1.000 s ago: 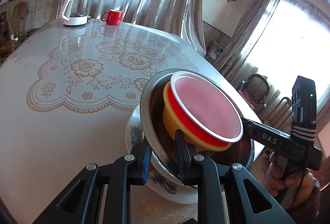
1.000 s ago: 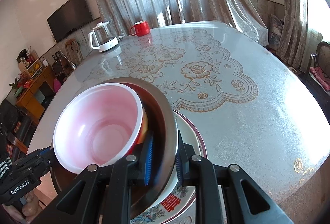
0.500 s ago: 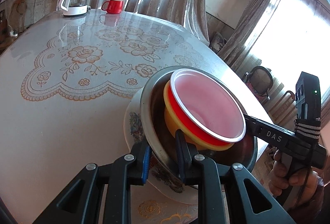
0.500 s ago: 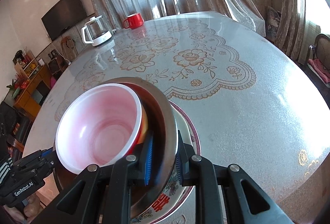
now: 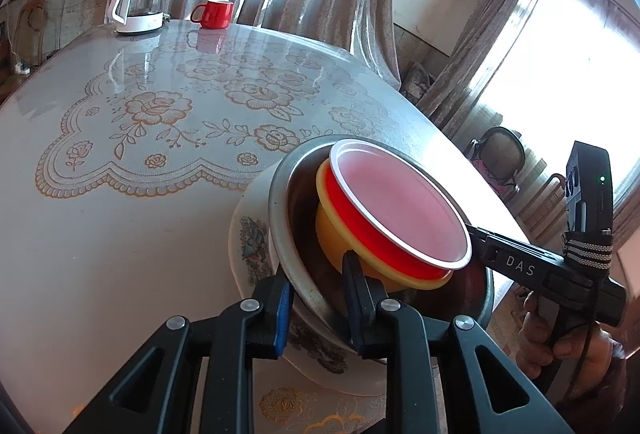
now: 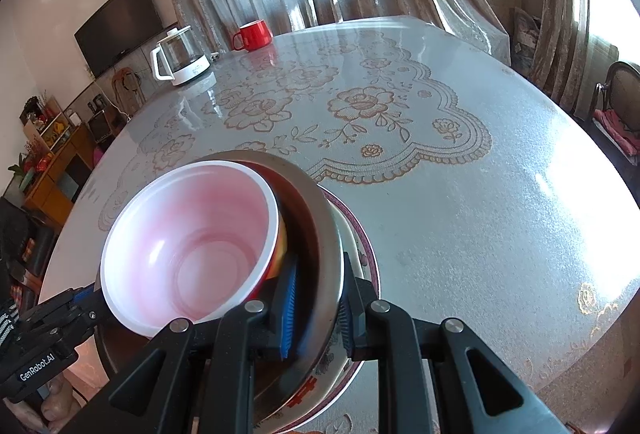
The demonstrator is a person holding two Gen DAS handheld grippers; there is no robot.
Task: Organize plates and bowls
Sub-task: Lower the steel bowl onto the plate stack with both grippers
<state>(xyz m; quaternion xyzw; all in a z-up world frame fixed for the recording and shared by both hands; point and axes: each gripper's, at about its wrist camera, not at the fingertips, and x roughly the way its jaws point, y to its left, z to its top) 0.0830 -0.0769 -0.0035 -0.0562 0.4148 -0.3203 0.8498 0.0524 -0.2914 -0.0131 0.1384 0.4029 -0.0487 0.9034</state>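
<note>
While the stack sits at the near edge of the table (image 5: 120,234), both grippers grip it from opposite sides. Stack order, bottom up: floral plate (image 5: 248,234) flat on the table, steel bowl (image 5: 280,218) on the plate, yellow bowl (image 5: 332,230) inside the steel bowl, red bowl (image 5: 396,210) nested in the yellow one. The red bowl has a white rim and a pinkish inside, and it is empty. The nested bowls lean to one side within the steel bowl and are not centred.

The left gripper (image 5: 316,294) straddles the steel bowl's near wall, with one finger outside over the plate and the other inside beside the yellow bowl. Its pads are pinched on that wall.

The right gripper (image 6: 316,310) straddles the opposite wall of the steel bowl. Its blue pad is inside and the other finger is outside, between the bowl and the plate's rim. Its fingers are close together, clamped on the steel wall.

In the left view the right gripper comes in from the right, tips hidden behind the red bowl, with the person's hand (image 5: 568,346) on its handle. In the right view the left gripper shows low at the left edge, tips hidden under the red bowl.

Far side of the table: a kettle (image 5: 140,2) and a red mug (image 5: 212,14) stand near each other, well apart from the stack. A gold floral pattern covers the table's middle.
</note>
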